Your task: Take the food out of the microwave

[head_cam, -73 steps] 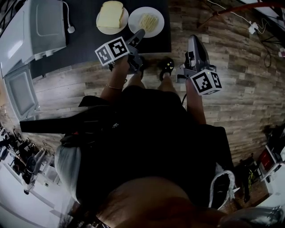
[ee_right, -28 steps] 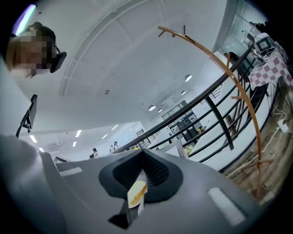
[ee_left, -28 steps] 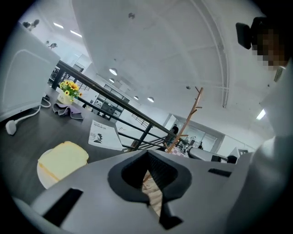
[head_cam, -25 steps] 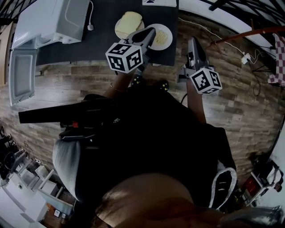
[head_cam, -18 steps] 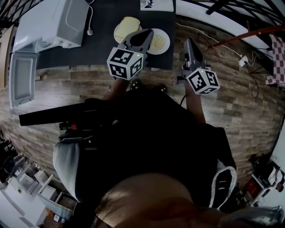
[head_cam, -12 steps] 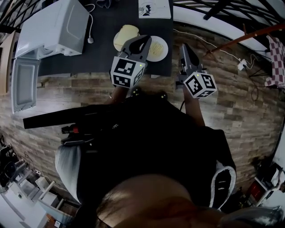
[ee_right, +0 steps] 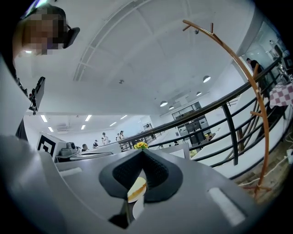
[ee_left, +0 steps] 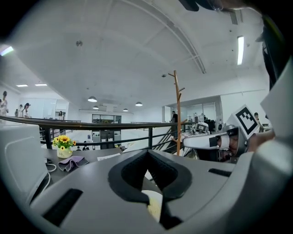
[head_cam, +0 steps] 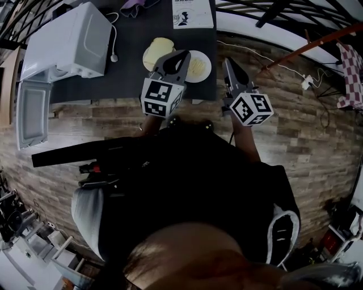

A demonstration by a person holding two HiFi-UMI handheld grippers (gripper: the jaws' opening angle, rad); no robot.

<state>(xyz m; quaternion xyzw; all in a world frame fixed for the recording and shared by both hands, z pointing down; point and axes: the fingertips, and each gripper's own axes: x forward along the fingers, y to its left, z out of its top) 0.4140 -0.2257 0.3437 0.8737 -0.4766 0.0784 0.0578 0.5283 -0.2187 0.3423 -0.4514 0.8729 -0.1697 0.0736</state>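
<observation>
A wooden floor (head_cam: 317, 136) filled most of the head view, and a dark table (head_cam: 136, 73) stood at its top. The person's dark clothes (head_cam: 193, 187) hid the lower middle. On the table's left end stood a white microwave (head_cam: 68, 37), and its door (head_cam: 31, 113) hung open over the floor. A white cable (head_cam: 113, 42) lay beside it. The food was outside the microwave, near the table's front edge: bread (head_cam: 159, 48) on one plate (head_cam: 146, 59), and something pale yellow that I could not name on a second plate (head_cam: 208, 61) just beside it. The left gripper (head_cam: 181, 54) hung above these plates and covered a part of the second one. Its jaws were pressed together with nothing between them. The right gripper (head_cam: 227, 59) was over the table's right corner, also fully closed and empty. Farther back lay a printed sheet (head_cam: 193, 12), a purple cloth (ee_left: 72, 162) and a small pot of yellow flowers (ee_left: 64, 146). Behind the table ran a black railing (ee_left: 114, 124).
</observation>
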